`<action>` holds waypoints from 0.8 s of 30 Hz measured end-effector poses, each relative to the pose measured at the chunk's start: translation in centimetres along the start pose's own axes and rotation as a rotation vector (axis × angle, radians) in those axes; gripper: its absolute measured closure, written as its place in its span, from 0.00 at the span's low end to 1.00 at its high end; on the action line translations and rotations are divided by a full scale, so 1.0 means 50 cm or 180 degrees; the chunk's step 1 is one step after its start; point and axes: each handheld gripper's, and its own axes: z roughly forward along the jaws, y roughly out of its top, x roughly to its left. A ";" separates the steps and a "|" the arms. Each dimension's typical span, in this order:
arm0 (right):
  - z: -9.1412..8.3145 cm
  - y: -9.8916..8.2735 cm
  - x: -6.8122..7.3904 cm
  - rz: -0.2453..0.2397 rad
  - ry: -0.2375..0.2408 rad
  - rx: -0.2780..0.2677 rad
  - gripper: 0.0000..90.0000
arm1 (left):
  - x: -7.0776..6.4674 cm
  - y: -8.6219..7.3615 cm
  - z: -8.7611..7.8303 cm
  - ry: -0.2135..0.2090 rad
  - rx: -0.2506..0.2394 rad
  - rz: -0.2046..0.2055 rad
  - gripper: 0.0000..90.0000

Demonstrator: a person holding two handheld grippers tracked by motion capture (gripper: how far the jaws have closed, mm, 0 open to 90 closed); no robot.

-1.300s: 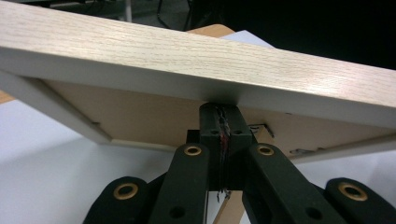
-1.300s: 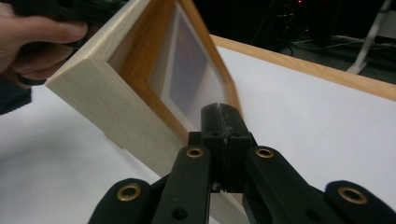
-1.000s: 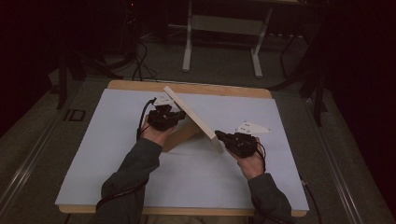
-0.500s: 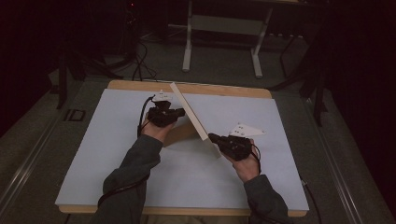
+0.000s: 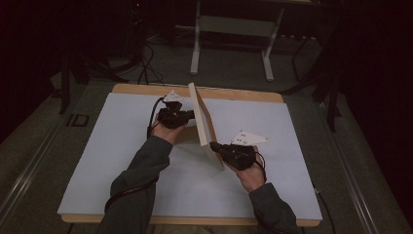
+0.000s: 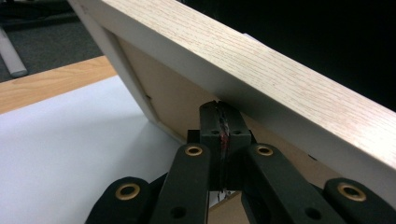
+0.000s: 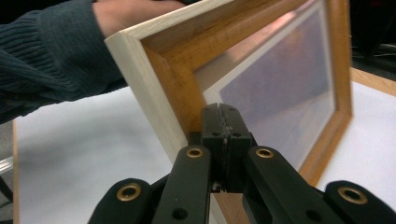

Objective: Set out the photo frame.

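Observation:
A light wooden picture frame [image 5: 202,122] stands on its long edge on the white table cover [image 5: 107,161], tipped up steeply. My left gripper [image 5: 191,116] is shut, and its tips [image 6: 223,109] rest against the frame's brown back panel [image 6: 177,100], just under the pale rim [image 6: 261,70]. My right gripper [image 5: 215,146] is also shut, with nothing between its jaws. Its tips [image 7: 223,112] press on the inner front border of the frame [image 7: 168,84], near the low corner beside the glass [image 7: 280,93].
The cover lies on a wooden tabletop [image 5: 146,89] whose far edge shows. A white stand's legs [image 5: 195,48] and cables [image 5: 146,58] are on the dark floor beyond. A person's dark sleeve [image 7: 51,60] reaches behind the frame.
The frame has swung from a low lean to nearly upright, so its face now looks thin from above. My right gripper has shifted left along with its lower end.

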 end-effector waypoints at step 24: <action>0.047 0.020 0.032 -0.0077 0.0148 0.0017 1.00 | 0.009 0.019 0.047 -0.0411 0.0046 0.0088 1.00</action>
